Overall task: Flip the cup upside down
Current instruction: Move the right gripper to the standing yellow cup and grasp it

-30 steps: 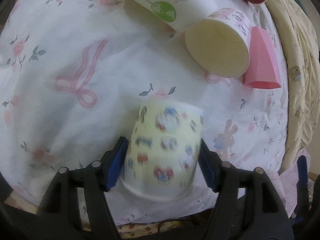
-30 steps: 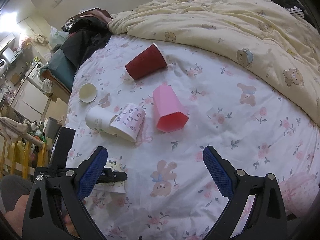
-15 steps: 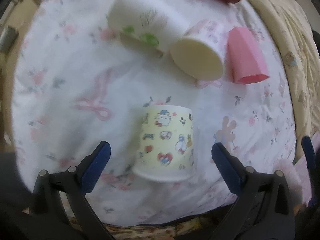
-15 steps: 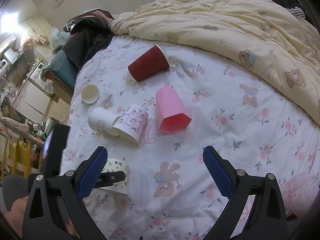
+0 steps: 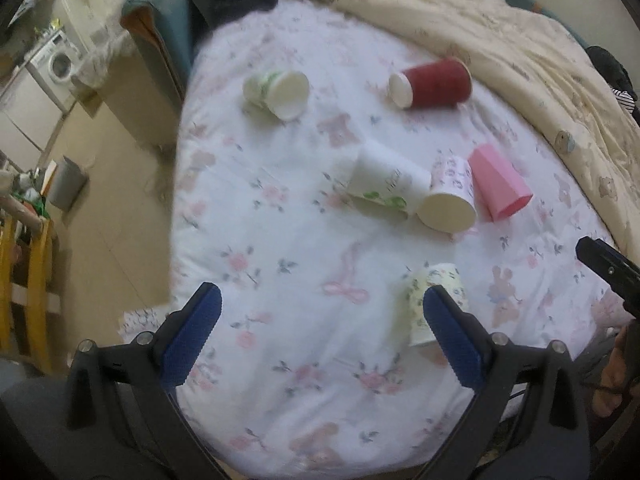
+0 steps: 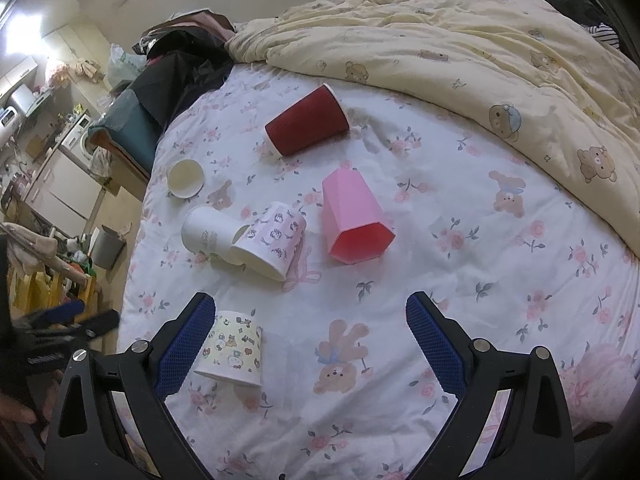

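cup: the yellow cartoon-print cup (image 6: 234, 350) stands upside down on the bedsheet (image 6: 460, 264), wide rim down, flat base up. from my left claw (image 5: 318, 330) it sits off to the right, partly behind the right finger pad, not between the pads. from my right claw (image 6: 308, 342) it is just inside the left pad.
left claw: spread wide, released, holding nothing – blue ribbed pads on black arms.
right claw: also spread wide, nothing in it; whether the left pad touches the cup, i cannot tell.
other cups: red cup (image 6: 308, 126) on its side near the quilt (image 6: 480, 40); pink faceted cup (image 6: 354, 218) on its side, mouth toward me; white cup (image 6: 208, 236) and a pink-print cup (image 6: 270, 246) lying together, touching; a green-print cup (image 5: 278, 90) apart, near the bed edge.
textures: paper cups, smooth – sheet is soft, rumpled, printed with flowers and bears.
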`<control>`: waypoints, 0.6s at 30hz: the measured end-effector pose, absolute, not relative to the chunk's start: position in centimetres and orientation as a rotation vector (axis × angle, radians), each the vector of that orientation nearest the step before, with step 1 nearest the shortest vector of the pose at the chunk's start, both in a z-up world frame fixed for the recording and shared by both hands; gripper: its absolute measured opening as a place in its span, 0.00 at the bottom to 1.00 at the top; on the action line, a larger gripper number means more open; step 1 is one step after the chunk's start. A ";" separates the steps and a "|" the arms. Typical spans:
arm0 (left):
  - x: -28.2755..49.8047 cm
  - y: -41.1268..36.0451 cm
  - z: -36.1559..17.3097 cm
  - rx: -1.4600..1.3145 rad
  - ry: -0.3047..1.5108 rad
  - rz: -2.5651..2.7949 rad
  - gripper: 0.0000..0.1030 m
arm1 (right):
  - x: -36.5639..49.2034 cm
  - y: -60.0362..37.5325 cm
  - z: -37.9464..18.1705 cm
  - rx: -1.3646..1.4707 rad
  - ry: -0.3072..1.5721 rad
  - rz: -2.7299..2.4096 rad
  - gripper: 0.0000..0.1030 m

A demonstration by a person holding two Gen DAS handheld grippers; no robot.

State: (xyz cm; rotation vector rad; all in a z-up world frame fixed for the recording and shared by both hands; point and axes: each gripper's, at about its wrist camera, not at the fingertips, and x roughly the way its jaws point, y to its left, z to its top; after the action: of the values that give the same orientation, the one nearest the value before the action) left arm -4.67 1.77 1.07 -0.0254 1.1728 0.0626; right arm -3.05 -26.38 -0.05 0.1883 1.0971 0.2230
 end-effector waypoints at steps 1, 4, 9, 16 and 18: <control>-4.8 2.0 1.1 -0.030 1.160 0.061 0.97 | -3.0 -26.3 -0.2 0.186 1.100 0.225 0.96; -4.8 2.6 0.7 -0.042 1.138 0.065 0.97 | -2.9 -25.7 -0.5 0.182 1.116 0.236 0.96; -4.9 3.3 -0.1 -0.065 1.129 0.067 0.97 | -2.8 -24.9 -1.5 0.168 1.146 0.250 0.96; -4.2 3.7 0.2 -0.134 1.125 0.047 0.97 | -2.2 -24.2 -2.5 0.205 1.187 0.280 0.96; -4.0 3.6 0.3 -0.125 1.122 0.051 0.97 | -1.8 -24.1 -2.9 0.239 1.230 0.311 0.96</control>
State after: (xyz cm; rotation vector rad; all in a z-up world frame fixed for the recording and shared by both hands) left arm -4.04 3.58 0.27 -0.1253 1.1223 0.0510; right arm -1.78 -24.11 -2.90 0.2391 1.2296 0.3111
